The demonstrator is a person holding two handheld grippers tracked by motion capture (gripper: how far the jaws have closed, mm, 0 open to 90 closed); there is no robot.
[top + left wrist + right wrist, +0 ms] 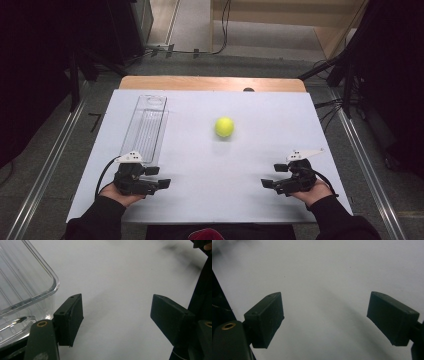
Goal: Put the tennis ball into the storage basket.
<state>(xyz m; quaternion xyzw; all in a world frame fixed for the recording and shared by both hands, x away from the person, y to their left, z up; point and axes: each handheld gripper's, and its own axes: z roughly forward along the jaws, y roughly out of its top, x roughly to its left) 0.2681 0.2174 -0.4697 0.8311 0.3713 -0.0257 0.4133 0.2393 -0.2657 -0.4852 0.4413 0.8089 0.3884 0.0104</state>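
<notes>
A white sheet [210, 165] covered a wooden table whose bare edge [212, 83] showed along the far side, and the table stood on a grey floor with metal rails running down both sides and dark equipment and cables at the room's edges. On the sheet there was one yellow-green tennis ball [224, 126], lying alone near the middle and slightly toward the far side, well apart from both grippers. There was one clear plastic tray [146, 125], long and narrow, lying on the left part of the sheet with its near end just beside the left gripper [159, 177]; in the left gripper view its rounded corner [37, 290] sat next to the jaw on the left of that view. Two grippers were held by two hands near the front edge, the left gripper at the left and the right gripper [274, 175] at the right, well apart and turned inward toward each other. Each had its two jaws spread with only bare white sheet between them, pinching nothing, as both gripper views showed.
</notes>
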